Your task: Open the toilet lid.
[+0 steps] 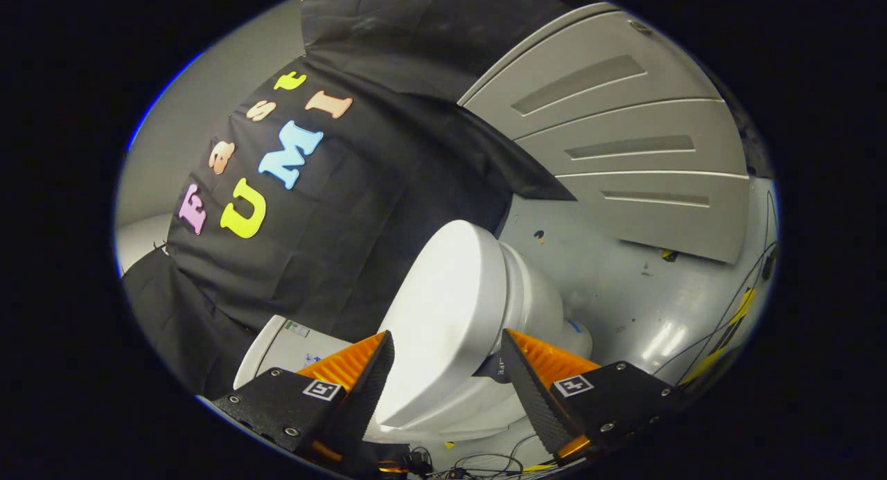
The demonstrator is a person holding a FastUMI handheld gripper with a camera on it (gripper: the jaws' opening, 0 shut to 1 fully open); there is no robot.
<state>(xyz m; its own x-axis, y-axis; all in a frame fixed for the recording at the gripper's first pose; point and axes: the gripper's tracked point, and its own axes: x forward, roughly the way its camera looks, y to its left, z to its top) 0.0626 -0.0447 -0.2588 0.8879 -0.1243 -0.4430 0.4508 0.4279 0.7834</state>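
Toilet lid (443,314) shut on the white toilet (533,307), just ahead of the fingers.

The gripper (447,366) is held wide open, nothing gripped. The lid is judged hard, smooth, slippery; its front rim could be hooked and lifted.

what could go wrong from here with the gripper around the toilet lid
1. The gripper is open with the toilet lid between its fingers, neither clearly pressing on it; the smooth white lid could slip out and drop back if lifted this way.
2. Loose cables lie on the floor just under the fingers and could snag the gripper.
3. The cistern sits close beyond one finger, so that finger may knock it as the lid swings.
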